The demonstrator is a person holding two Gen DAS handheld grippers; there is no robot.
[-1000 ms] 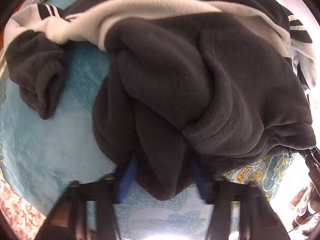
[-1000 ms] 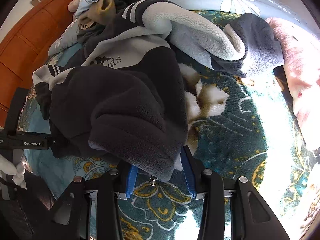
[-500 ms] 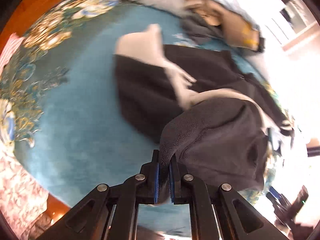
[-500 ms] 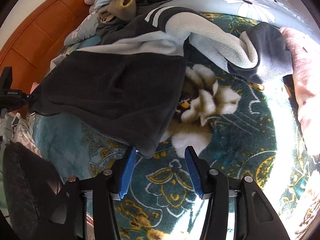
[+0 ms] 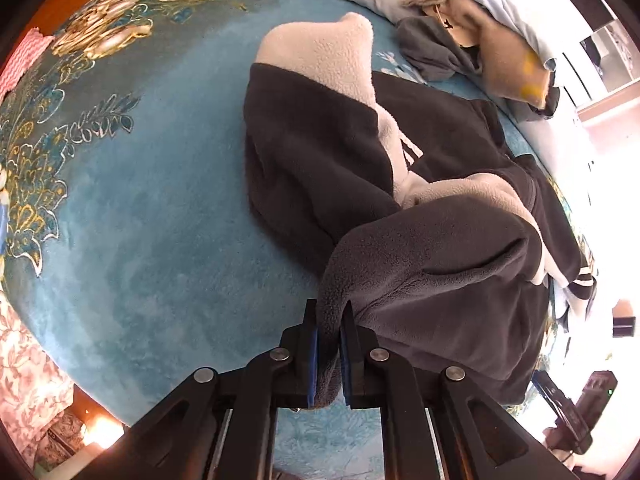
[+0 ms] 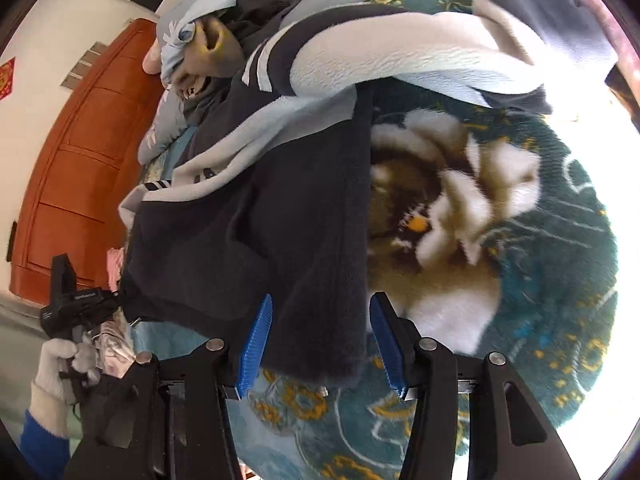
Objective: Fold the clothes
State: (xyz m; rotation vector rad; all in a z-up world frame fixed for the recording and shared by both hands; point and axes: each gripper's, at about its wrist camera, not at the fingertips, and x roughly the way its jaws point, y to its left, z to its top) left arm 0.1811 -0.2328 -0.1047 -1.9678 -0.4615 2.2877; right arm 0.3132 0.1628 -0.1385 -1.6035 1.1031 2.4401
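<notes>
A dark grey and cream fleece jacket [image 5: 420, 208] lies spread on a teal patterned blanket [image 5: 140, 220]. My left gripper [image 5: 329, 344] is shut on a corner of its dark hem, the fabric bunched between the blue pads. In the right wrist view the jacket [image 6: 256, 232] stretches from the left gripper [image 6: 80, 304] at far left to my right gripper [image 6: 320, 340]. The right gripper is open, and the other hem corner lies between its blue pads [image 6: 256, 340] with gaps on both sides. A cream sleeve [image 6: 400, 60] lies across the top.
A pile of other clothes [image 5: 472, 28] lies at the blanket's far side, also in the right wrist view [image 6: 224, 32]. An orange wooden headboard [image 6: 80, 160] stands at left. A pink cloth [image 5: 20, 60] lies at the blanket's edge.
The left gripper closed on the hem corner and pulled the jacket out flat. The right gripper, open throughout, has moved in so the other hem corner lies between its pads.
</notes>
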